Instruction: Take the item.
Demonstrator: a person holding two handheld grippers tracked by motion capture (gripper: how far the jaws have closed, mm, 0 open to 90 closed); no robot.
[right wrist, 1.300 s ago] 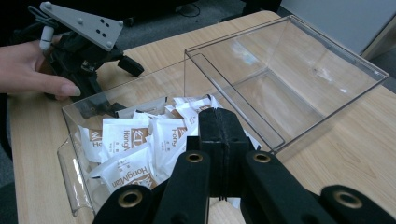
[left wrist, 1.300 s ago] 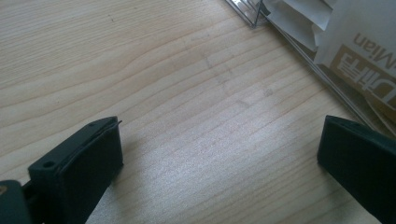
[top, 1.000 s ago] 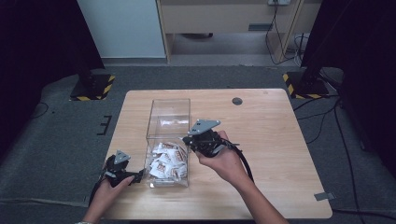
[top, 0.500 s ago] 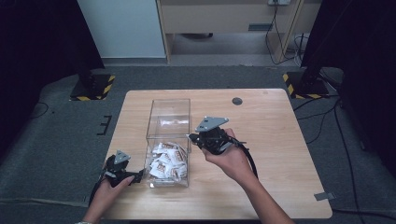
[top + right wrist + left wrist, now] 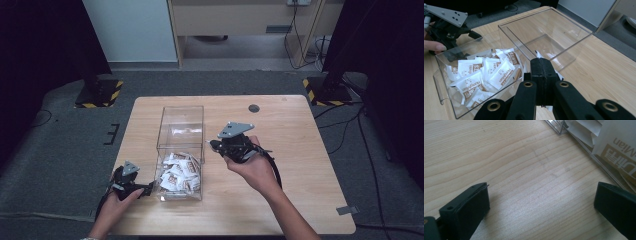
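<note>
Clear bin [image 5: 181, 150] sits mid-tabletop [image 5: 300, 200], two compartments. Near compartment holds a pile of white-and-brown sachets [image 5: 177, 175]; far compartment looks bare in the high view.

Left claw [image 5: 145, 190] rests low on the tabletop at the bin's near-left corner, held by the left hand [image 5: 112, 205]. Left gripper view: jaws spread wide, released, nothing between them but wood grain. Bin wall [image 5: 584, 147] runs along the upper right of that view, sachets [image 5: 616, 147] pressed against it from inside, brown print partly legible. The right-hand jaw sits just beside the wall; contact unclear.

Right claw [image 5: 215, 145] is held above the tabletop just right of the bin, jaws pointing toward it, right hand [image 5: 252, 167] under it. Right gripper view: jaws clenched flat together, claw [image 5: 541, 75]. A white sliver shows at the tip and below the jaws; can't tell if anything is pinched.

Right gripper view looks across the bin [image 5: 506, 42]: the sachets [image 5: 486, 72] in the near-left compartment, the other compartment clear to the wood, and the left claw [image 5: 475, 35] beyond the far wall with a fingertip [image 5: 435, 46] at the frame edge. High view adds a small dark disc [image 5: 254, 108] near the far edge.
</note>
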